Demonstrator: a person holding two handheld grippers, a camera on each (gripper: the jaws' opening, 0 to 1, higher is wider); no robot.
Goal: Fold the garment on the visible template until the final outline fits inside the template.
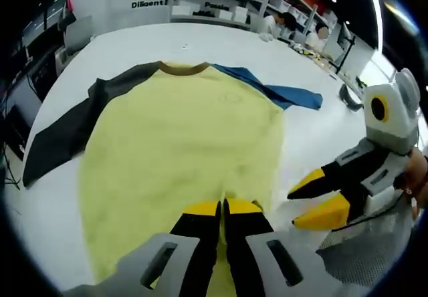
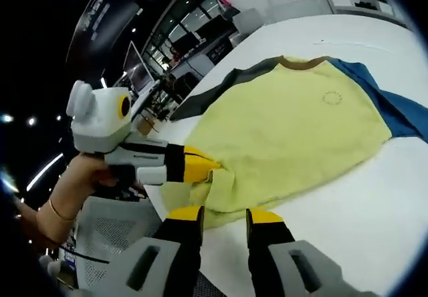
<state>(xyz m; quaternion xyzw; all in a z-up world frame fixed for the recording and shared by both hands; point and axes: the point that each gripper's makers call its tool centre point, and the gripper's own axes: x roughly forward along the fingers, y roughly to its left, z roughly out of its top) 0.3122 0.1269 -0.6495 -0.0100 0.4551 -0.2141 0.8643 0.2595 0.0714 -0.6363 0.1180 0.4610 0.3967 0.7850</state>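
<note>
**Pinching the hem**

We are seeing the yellow shirt lying flat on the white table, dark and blue sleeves spread. Our left tongs are pressing together on its near hem; our right tongs are hovering spread, beside it.

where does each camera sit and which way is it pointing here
Left gripper view: rides the left gripper, low at the hem of the yellow shirt, facing its brown collar; its jaws are shut on the hem, and the right gripper enters from the right.
Right gripper view: rides the right gripper, beside the hem, jaws open; a hand shows.
Shared: the shirt, white table, both grippers.
</note>
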